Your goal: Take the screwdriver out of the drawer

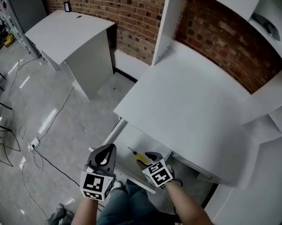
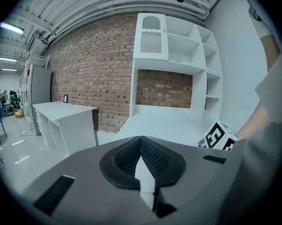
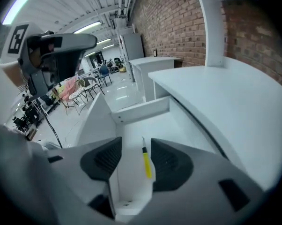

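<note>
Pointing down into the open drawer, the right gripper held its jaws wide and empty over the screwdriver lying on the drawer floor, evidently lined up to close on its handle, while the left gripper, jaws together, was held aside.

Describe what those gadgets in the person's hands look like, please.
Both the left gripper and right gripper are grey plastic, with two jaws lined with black ribbed pads and a white cube of black square markers. The person wears blue jeans.
</note>
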